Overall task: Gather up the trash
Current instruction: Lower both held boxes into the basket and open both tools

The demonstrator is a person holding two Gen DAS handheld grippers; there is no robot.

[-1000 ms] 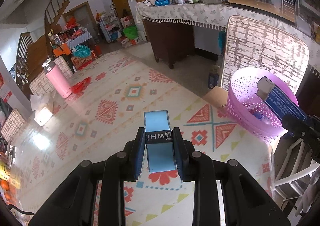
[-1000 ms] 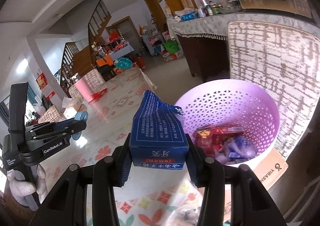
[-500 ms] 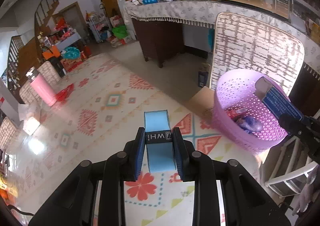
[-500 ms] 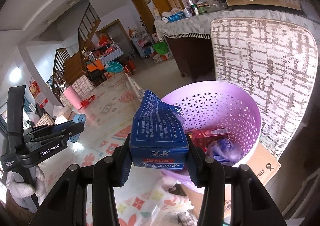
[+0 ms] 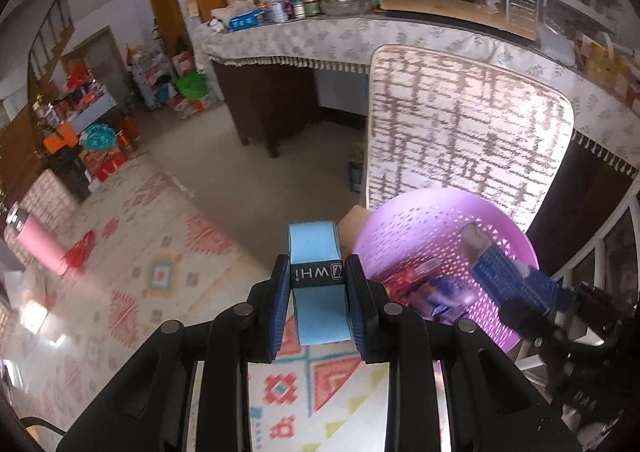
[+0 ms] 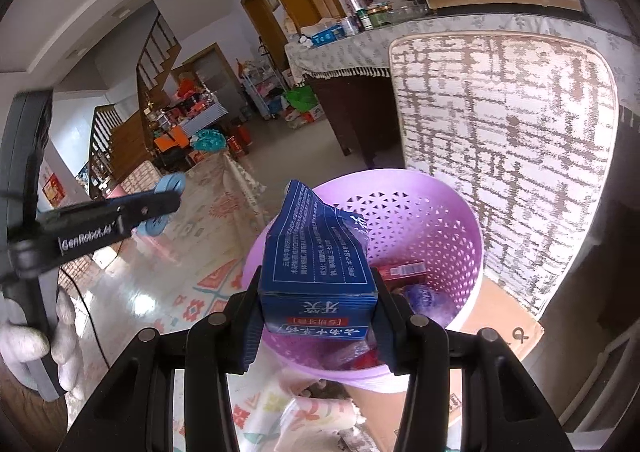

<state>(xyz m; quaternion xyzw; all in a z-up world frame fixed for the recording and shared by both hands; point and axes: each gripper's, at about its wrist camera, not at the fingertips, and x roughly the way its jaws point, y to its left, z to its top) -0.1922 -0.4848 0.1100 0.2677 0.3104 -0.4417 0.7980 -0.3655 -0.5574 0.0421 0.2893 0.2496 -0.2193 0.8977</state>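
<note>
a light blue box [image 5: 318, 284] with a black band is clamped between the pads of the left gripper [image 5: 318, 294], its far end sticking out ahead of the fingertips. a dark blue carton [image 6: 318, 272] with white print is clamped in the right gripper [image 6: 318, 316], its torn top pointing forward over the near rim of a purple perforated basket [image 6: 460, 228]. in the left wrist view the basket [image 5: 420, 228] lies just ahead and to the right of the left gripper, and the dark blue carton [image 5: 508, 276] is seen over its right side. red and blue packets [image 6: 400, 270] lie on the basket's bottom, beyond the carton. in the right wrist view the left gripper [image 6: 164, 204] shows to the left, held by a gloved hand [image 6: 36, 348]. under both grippers lies a desk [image 5: 132, 292] covered in a cloth with red and teal diamond patterns, and a pink bottle [image 5: 40, 248] stands on it far to the left. a cardboard box [image 6: 500, 328] lies under the basket. behind the basket a chair back [image 5: 460, 132] with a brown and white weave stands upright, and farther off a counter [image 5: 320, 36] carries jars and bottles.
</note>
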